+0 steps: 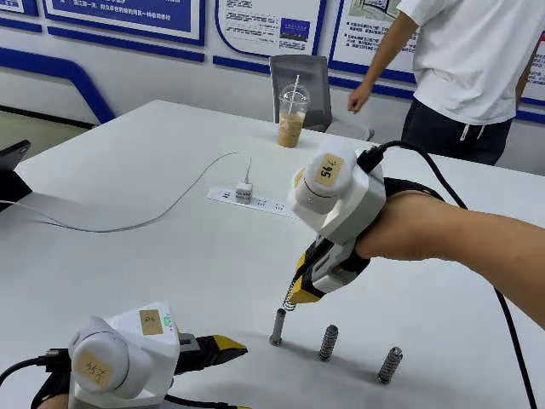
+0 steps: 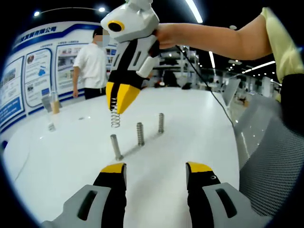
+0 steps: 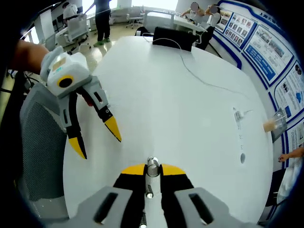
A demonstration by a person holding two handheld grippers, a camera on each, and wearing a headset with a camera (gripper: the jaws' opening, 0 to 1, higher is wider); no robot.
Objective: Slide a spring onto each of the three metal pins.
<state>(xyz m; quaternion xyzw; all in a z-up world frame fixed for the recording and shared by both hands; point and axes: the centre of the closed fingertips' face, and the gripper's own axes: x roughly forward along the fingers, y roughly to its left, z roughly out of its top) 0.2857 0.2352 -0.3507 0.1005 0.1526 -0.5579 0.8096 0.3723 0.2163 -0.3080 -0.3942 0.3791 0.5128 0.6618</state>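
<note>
Left claw [image 2: 156,167] wide, empty; right claw [image 3: 152,171] tight on spring [image 2: 115,116], bare pin [image 1: 278,326] below in head view

spring [image 1: 289,301] top hidden in right tongs [image 1: 298,291], posters [image 1: 272,25] unreadable

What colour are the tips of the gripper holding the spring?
Yellow; the right gripper shows it best in the left gripper view, clamped on the spring.

- right gripper [image 1: 295,292]: jaws pinched on the top end of a spring [image 2: 114,116], tips pointing down, body tilted back up toward the wrist.
- right forearm [image 1: 460,239]: bare, reaches in from the right, hand wrapped around the gripper body.
- left gripper [image 2: 154,167]: jaws spread wide apart, held low and roughly level, aimed toward the right gripper.
</note>
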